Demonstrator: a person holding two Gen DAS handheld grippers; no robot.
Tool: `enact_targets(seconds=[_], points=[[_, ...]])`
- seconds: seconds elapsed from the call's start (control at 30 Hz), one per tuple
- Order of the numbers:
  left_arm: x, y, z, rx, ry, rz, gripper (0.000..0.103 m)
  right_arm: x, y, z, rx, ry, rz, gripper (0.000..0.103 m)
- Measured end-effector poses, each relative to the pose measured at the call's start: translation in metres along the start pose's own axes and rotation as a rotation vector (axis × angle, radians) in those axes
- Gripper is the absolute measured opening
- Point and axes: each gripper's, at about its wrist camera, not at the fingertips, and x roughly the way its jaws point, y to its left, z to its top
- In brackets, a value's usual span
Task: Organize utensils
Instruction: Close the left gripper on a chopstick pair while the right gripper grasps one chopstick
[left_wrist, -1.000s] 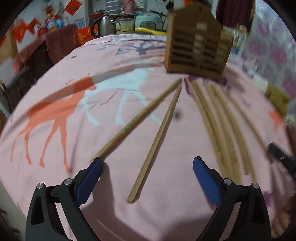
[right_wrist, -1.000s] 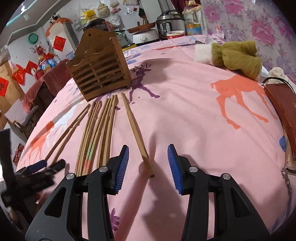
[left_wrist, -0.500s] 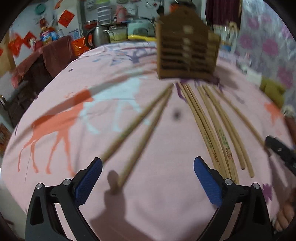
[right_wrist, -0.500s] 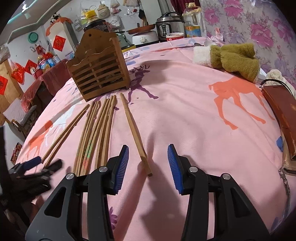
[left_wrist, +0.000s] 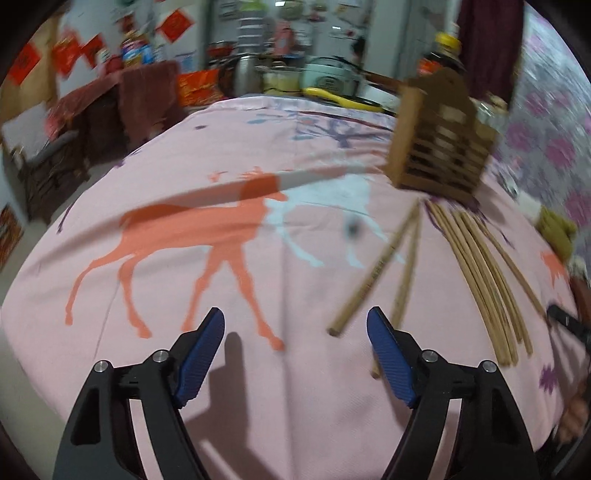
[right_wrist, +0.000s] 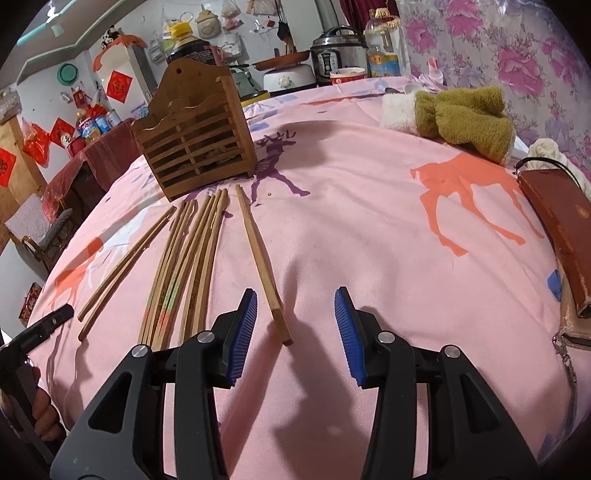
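The left gripper (left_wrist: 295, 332) is hovering over the pink deer-print cloth (left_wrist: 258, 424) with its jaws closing and nothing between the blue pads — only bare fabric is lying in the gap; just to its right a pair of chopsticks (left_wrist: 373, 273) is lying apart from the rest, the near end of one passing behind the right-hand pad, though whether it is touching is hard to tell. The right gripper (right_wrist: 293, 321) is sitting with its jaws partly apart, gripping nothing; a single flat chopstick (right_wrist: 258, 251) is lying on the cloth with its near end reaching into the gap between the pads, touching neither. To the left of that stick a bundle of chopsticks (right_wrist: 192, 251) is lying side by side, all pointing toward the wooden utensil holder (right_wrist: 195, 136), which is standing upright at the far end of the row — its slatted front is facing the right camera. An olive towel (right_wrist: 469, 118) is resting well apart, to the right.
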Motion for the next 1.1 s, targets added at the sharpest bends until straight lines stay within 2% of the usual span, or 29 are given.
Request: enact_targets(seconds=[0.13,0.2,0.23,0.27,0.37,0.5,0.73,0.83,0.97,1.1], points=[[0.004,-0.018,-0.011,0.092,-0.016,0.03,0.069,0.0,0.0,0.0,-0.005,-0.006,0.003,0.045],[0.005,-0.018,-0.011,0.082,-0.015,0.002,0.052,0.0,0.0,-0.001,-0.006,-0.007,0.004,0.045],[0.006,-0.018,-0.011,0.074,-0.004,-0.021,0.031,0.0,0.001,-0.001,-0.006,-0.007,0.005,0.045],[0.009,-0.02,-0.011,0.078,0.009,-0.024,0.026,0.0,0.001,-0.001,-0.006,-0.007,0.004,0.045],[0.009,-0.026,-0.014,0.102,-0.006,-0.004,0.026,0.0,0.001,-0.001,-0.007,-0.008,0.004,0.045],[0.009,-0.029,-0.014,0.095,0.002,-0.038,0.026,-0.001,0.002,-0.001,-0.009,-0.008,0.004,0.045],[0.017,-0.039,-0.009,0.112,-0.021,0.03,0.032,-0.001,0.004,-0.002,-0.018,-0.009,-0.002,0.045],[0.013,-0.042,-0.012,0.128,-0.027,0.016,0.012,-0.001,0.005,-0.002,-0.019,-0.009,-0.002,0.045],[0.005,-0.049,-0.019,0.132,-0.009,-0.014,0.01,-0.002,0.005,-0.005,-0.03,-0.006,-0.003,0.045],[0.001,-0.05,-0.024,0.127,-0.013,-0.009,0.011,-0.005,0.001,-0.012,-0.043,0.011,0.0,0.045]])
